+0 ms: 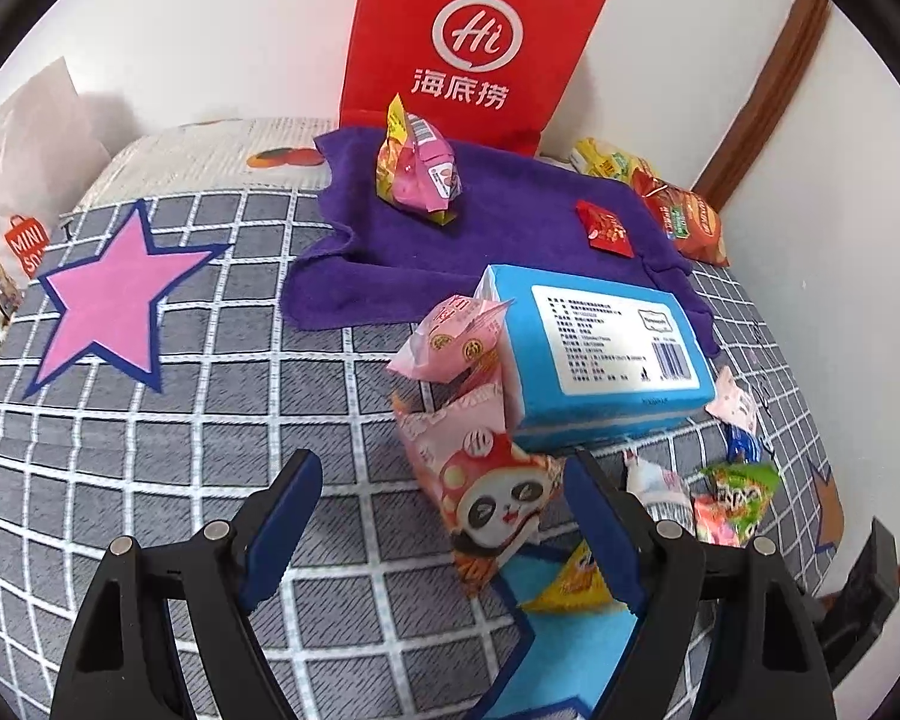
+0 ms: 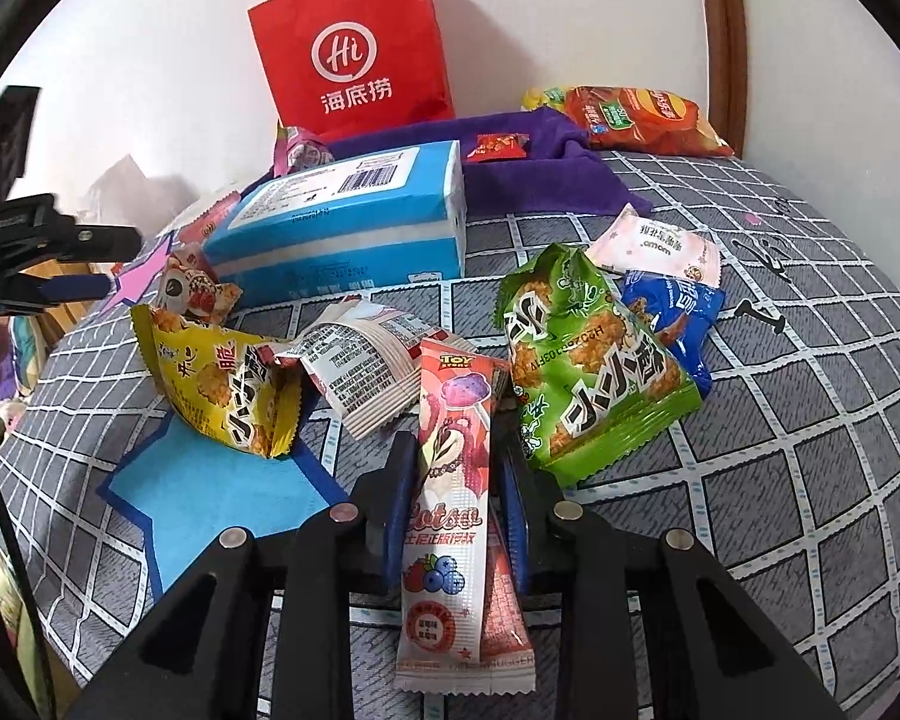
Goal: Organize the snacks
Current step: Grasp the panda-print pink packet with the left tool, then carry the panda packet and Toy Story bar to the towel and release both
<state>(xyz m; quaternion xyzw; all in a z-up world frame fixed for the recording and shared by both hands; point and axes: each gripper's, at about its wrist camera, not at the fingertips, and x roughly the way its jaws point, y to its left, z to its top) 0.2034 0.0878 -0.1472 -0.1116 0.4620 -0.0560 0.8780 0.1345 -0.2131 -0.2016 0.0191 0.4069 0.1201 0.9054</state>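
Right tool (image 2: pixel 456 480) clamping long pink Lotso candy packet (image 2: pixel 450 516) at frame centre, lifting for sorting. Left tool (image 1: pixel 444 516) spread apart, straddling pink panda snack pouch (image 1: pixel 498 492), lower centre, readying grasp.

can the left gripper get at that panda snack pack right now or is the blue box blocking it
Probably yes. The left gripper is open, and the panda snack pack lies just ahead, close to its right finger. The blue box sits behind the pack, not between it and the gripper.
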